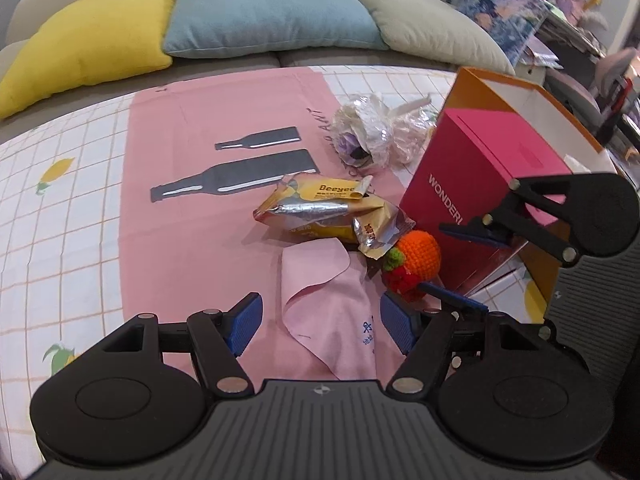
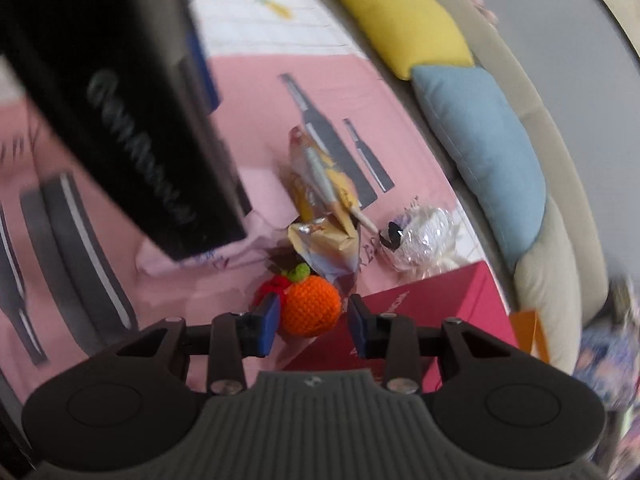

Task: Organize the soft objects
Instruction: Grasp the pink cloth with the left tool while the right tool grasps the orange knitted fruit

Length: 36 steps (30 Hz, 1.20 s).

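Note:
An orange crocheted ball [image 1: 418, 254] with a red knitted piece [image 1: 402, 282] lies on the pink mat beside a pink box [image 1: 480, 184]. A folded pink cloth [image 1: 328, 300] lies in front of it. My left gripper [image 1: 320, 324] is open, its blue pads either side of the cloth. My right gripper [image 1: 460, 264] comes in from the right. In the right wrist view my right gripper [image 2: 312, 324] is open with the orange ball [image 2: 311, 310] between its pads, not clamped.
Crumpled yellow snack wrappers [image 1: 320, 212] and a clear plastic bundle [image 1: 372, 132] lie behind the ball. The pink box stands inside an orange carton [image 1: 496, 80]. Yellow [image 1: 88, 40], blue [image 1: 268, 12] and beige [image 1: 432, 28] pillows line the sofa back.

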Motion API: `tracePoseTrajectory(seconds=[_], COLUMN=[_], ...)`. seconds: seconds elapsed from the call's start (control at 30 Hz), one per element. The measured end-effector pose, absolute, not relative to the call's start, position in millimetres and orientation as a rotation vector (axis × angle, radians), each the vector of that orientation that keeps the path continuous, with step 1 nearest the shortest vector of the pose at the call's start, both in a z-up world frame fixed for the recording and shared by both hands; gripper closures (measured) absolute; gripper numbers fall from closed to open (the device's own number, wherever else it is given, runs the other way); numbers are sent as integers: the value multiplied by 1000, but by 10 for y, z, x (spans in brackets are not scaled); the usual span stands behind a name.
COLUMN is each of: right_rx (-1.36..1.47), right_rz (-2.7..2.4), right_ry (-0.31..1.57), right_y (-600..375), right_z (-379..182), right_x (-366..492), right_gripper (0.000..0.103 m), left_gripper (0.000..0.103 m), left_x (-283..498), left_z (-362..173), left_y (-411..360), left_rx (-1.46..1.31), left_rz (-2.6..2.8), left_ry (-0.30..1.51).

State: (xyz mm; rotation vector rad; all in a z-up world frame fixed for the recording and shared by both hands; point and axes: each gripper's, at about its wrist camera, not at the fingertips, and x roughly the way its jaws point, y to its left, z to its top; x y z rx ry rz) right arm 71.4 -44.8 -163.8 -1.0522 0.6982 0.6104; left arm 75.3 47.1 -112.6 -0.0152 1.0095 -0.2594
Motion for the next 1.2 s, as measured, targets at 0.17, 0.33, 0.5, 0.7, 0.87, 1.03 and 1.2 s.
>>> tracePoseTrajectory(seconds=[0.17, 0.33, 0.5, 0.7, 0.87, 1.03, 1.2], right_rx=[-1142, -1180, -1167, -1157, -1165, -1165, -1165], right_rz=[677, 712, 728, 742, 753, 759, 767], right_ry=[679, 680, 673, 668, 658, 658, 663], right_y=[-443, -428, -448, -479, -492, -503, -499], right_z=[-1750, -1892, -1921, -1929, -1907, -1885, -1848], right_x=[756, 758, 803, 842, 783, 762, 748], right_gripper=[52, 51, 51, 51, 52, 52, 54], left_gripper=[21, 19, 19, 19, 36, 65, 94], left_x=[861, 951, 1010, 1082, 1082, 1089, 1127], left_z=[-1249, -1395, -1520, -1604, -1622, -1603, -1602], left_y=[432, 375, 350, 318, 148, 130, 143], left_rx=[5, 49, 41, 35, 163, 147, 131], left_rz=[-318, -329, -357, -322, -298, -294, -262], left_ry=[1024, 1041, 1073, 1093, 1091, 1087, 1101])
